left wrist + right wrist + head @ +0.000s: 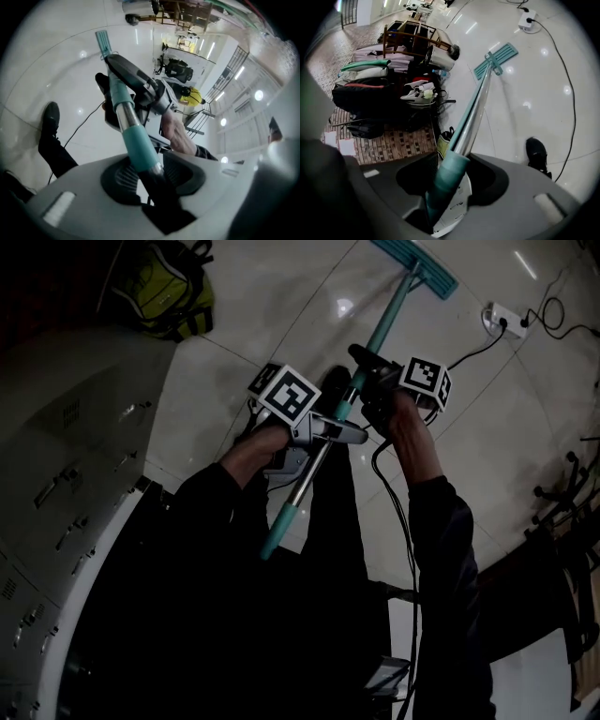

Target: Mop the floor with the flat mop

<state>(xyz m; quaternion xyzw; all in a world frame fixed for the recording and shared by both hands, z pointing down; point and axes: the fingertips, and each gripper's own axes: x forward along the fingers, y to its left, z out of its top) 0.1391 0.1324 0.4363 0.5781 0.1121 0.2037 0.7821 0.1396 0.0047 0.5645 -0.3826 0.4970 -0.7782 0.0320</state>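
Left gripper view only: we see the right gripper (pixel 140 84) and the hand (pixel 176 133) holding it, further along the handle (pixel 136 136), and a black shoe (pixel 50 119).
Right gripper view only: we see piled bags (pixel 375 93) on brick-patterned paving (pixel 393 140).
Head view only: we see a yellow-green bag (pixel 169 287) and grey cabinets (pixel 66 474).
Left gripper (pixel 150 176): jaws clamped on the handle near its upper end.
Right gripper: jaws clamped on the handle's teal sleeve, just beyond the left gripper.
Flat mop: the mop head (pixel 417 266) lies on the floor (pixel 281 306), well ahead of both grippers; the handle slopes down to it.
Surface: glossy white tile. We note a power strip (pixel 503 320) near the mop head.
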